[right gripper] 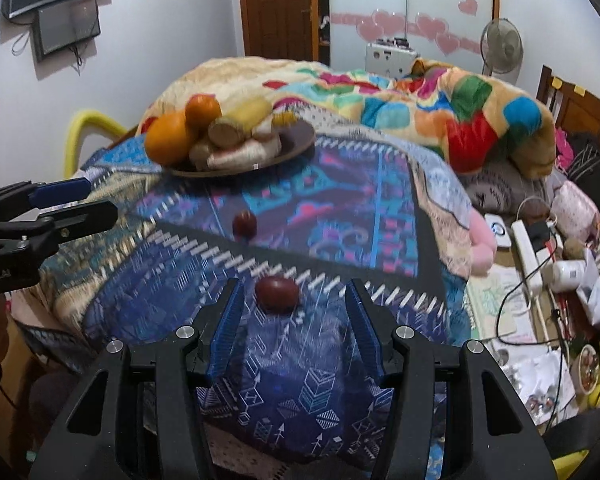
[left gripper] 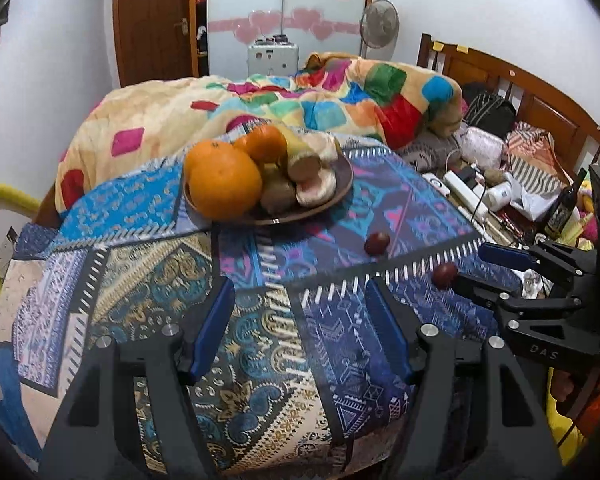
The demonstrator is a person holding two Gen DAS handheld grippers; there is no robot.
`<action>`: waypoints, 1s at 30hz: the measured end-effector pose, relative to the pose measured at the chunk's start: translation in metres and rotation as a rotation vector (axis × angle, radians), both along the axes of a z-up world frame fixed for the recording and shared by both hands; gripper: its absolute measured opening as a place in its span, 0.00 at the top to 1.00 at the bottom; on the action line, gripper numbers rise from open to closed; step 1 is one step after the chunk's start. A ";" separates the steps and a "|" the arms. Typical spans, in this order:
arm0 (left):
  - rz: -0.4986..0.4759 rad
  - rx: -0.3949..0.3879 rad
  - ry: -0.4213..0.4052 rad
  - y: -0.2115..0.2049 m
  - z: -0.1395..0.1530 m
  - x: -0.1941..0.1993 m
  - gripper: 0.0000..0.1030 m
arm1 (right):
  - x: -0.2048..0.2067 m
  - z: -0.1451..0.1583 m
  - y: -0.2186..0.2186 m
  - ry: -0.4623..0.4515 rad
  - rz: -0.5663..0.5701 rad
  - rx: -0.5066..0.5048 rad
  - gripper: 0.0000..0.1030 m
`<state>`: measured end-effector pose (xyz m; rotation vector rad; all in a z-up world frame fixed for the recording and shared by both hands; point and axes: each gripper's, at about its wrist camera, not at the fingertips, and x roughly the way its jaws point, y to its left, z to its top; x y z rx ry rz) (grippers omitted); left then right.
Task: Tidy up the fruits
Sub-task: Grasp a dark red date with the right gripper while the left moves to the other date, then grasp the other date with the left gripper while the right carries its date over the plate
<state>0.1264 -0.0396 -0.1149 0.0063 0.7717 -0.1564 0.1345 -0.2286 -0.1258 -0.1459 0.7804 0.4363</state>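
**Two red fruits loose on cloth; both grippers empty**

Patterned blue cloth (left gripper: 292, 264) covers a raised surface beside a bed with a multicoloured blanket (left gripper: 340, 100).

Brown plate (left gripper: 342, 168) sits at the far side of the cloth, piled with a large orange (left gripper: 224, 180), a smaller orange (left gripper: 266, 142) and several pale yellow-tan fruits; exact kinds not clear.

Two small dark red fruits lie on the cloth, off the plate, well apart from each other:
- far red fruit (right gripper: 245, 224), roughly midway between plate and right gripper.
- near red fruit (right gripper: 277, 288), just ahead of the right gripper (right gripper: 294, 292), in line with the gap between its fingers, not touched by either pad.

Right gripper: fingers spread wide, holding nothing.

Left gripper (left gripper: 300, 300): fingers also spread wide, nothing between them, only cloth beneath. It sits left of the right gripper, away from both red fruits.
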 end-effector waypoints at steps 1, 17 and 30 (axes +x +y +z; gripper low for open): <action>-0.002 -0.001 0.007 0.000 -0.003 0.001 0.34 | 0.000 -0.003 0.001 0.004 0.001 -0.004 0.52; -0.068 -0.007 0.084 -0.031 -0.029 0.031 0.35 | 0.003 -0.010 0.004 -0.009 0.052 0.000 0.77; -0.096 0.002 0.121 -0.073 -0.034 0.073 0.65 | 0.016 0.002 -0.028 -0.064 -0.002 0.030 0.77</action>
